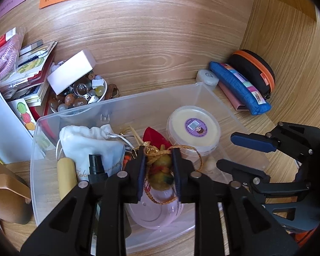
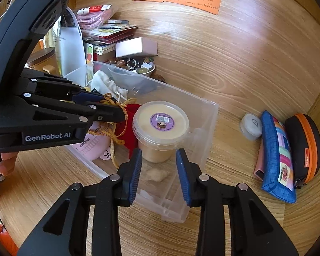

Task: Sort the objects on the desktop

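A clear plastic bin [image 1: 125, 104] [image 2: 209, 115] stands on the wooden desk. My left gripper [image 1: 159, 151] is shut on a yellow-green felt charm [image 1: 162, 170] with a gold cord [image 1: 198, 155] and holds it over the bin; it shows in the right wrist view [image 2: 119, 108] with the cord [image 2: 113, 132] hanging. In the bin lie a cream tub with a purple label [image 1: 194, 125] [image 2: 162, 121], a white drawstring pouch [image 1: 89, 140], a red pouch [image 1: 153, 135], a pink case [image 2: 96, 147] and a black spray bottle [image 1: 96, 166]. My right gripper [image 2: 159, 155] [image 1: 226, 150] is open and empty over the bin's near end.
A blue pencil pouch [image 2: 277, 157] [image 1: 239, 85], a black-and-orange case [image 2: 305, 145] [image 1: 253, 68] and a small white jar [image 2: 251, 125] [image 1: 207, 76] lie right of the bin. A bowl of beads [image 1: 81, 96], a white box [image 1: 70, 72] and stacked papers [image 1: 29, 68] sit left.
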A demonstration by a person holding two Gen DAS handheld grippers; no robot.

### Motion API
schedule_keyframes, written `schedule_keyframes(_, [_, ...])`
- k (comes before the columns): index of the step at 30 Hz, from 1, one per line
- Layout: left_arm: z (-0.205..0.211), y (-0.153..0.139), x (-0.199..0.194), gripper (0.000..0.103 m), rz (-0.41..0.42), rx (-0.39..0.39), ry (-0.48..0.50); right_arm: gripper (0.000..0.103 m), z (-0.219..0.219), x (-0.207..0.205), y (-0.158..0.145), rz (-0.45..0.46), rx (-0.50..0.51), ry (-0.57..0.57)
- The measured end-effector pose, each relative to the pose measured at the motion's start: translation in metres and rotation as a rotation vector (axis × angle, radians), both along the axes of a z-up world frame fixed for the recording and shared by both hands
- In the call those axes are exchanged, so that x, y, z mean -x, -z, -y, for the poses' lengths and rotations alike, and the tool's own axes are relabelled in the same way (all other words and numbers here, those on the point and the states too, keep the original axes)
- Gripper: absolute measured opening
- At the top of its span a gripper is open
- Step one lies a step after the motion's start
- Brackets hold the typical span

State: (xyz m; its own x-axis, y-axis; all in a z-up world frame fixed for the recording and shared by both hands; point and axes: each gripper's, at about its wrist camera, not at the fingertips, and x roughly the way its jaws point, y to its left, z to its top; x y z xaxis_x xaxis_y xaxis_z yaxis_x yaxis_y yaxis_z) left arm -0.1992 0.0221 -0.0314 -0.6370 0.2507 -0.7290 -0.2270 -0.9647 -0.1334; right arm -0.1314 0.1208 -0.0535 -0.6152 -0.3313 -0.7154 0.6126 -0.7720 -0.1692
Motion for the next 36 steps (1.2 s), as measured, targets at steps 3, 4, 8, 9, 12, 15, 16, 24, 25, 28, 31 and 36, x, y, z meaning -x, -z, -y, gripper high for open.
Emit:
schedule_keyframes(3, [-0.001,-0.001,-0.001,0.027,-0.004,0.0,-0.001,0.036,-0.002,-0.002,-0.001,-0.008,0.0,0.002])
schedule_keyframes(4, [-0.002,-0.001,-0.002,0.027,-0.006,0.001,-0.002,0.038,-0.002,-0.003,-0.002,-0.013,-0.002,0.004])
schedule_keyframes(8, [-0.001,-0.006,-0.006,0.032,-0.013,-0.011,-0.005,0.044,-0.003,-0.008,-0.005,-0.027,-0.002,0.003])
schedule_keyframes(9, [-0.001,-0.007,-0.007,0.036,-0.017,-0.011,-0.008,0.045,-0.003,-0.01,-0.006,-0.033,-0.002,0.0])
schedule_keyframes(12, [0.001,-0.013,-0.013,0.039,-0.035,-0.017,-0.012,0.047,-0.004,-0.015,-0.008,-0.047,-0.003,-0.002])
schedule_keyframes(15, [0.003,-0.02,-0.019,0.042,-0.052,-0.015,-0.02,0.048,-0.003,-0.02,-0.011,-0.06,-0.002,-0.001])
schedule_keyframes(16, [0.003,-0.022,-0.021,0.042,-0.058,-0.012,-0.023,0.048,-0.003,-0.022,-0.012,-0.064,0.001,-0.001])
schedule_keyframes(24, [0.009,-0.036,-0.037,0.046,-0.103,0.004,-0.049,0.055,-0.002,-0.035,-0.021,-0.114,0.002,0.004])
schedule_keyframes(25, [0.01,-0.038,-0.039,0.048,-0.109,0.008,-0.054,0.057,-0.002,-0.038,-0.022,-0.121,0.002,0.005])
schedule_keyframes(28, [0.013,-0.044,-0.049,0.066,-0.151,0.026,-0.08,0.061,-0.002,-0.043,-0.026,-0.146,-0.002,0.013])
schedule_keyframes(31, [0.014,-0.05,-0.059,0.068,-0.178,0.038,-0.091,0.063,-0.002,-0.05,-0.03,-0.172,-0.002,0.019])
schedule_keyframes(36, [0.017,-0.058,-0.073,0.077,-0.226,0.076,-0.132,0.065,-0.001,-0.06,-0.038,-0.209,0.004,0.035])
